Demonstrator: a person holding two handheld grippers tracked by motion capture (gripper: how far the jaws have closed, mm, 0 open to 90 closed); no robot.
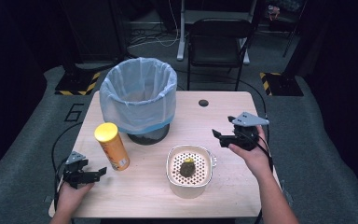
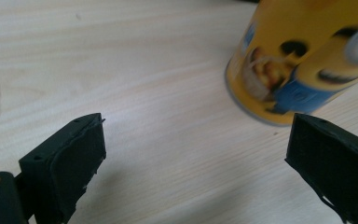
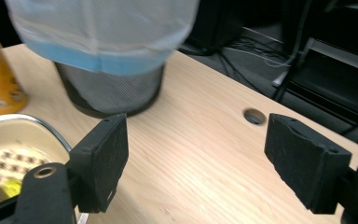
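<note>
A yellow snack can [image 1: 112, 146] with a cartoon print stands upright on the wooden table [image 1: 223, 116], left of centre; its base [image 2: 298, 65] is just beyond my left gripper's right jaw. My left gripper [image 1: 95, 174] is open near the table's front left, a short way from the can. A cream perforated basket [image 1: 189, 171] at front centre holds a dark lump with a yellow bit [image 1: 187, 167]. To the basket's right, my right gripper [image 1: 218, 136] is held open above the table; its rim [image 3: 23, 122] is at the left of that gripper's view.
A mesh waste bin lined with a pale blue bag [image 1: 138, 95] stands at the back left of the table [image 3: 116, 70]. A round cable hole [image 1: 203, 102] lies near the far edge. A black chair [image 1: 219, 42] stands beyond the table.
</note>
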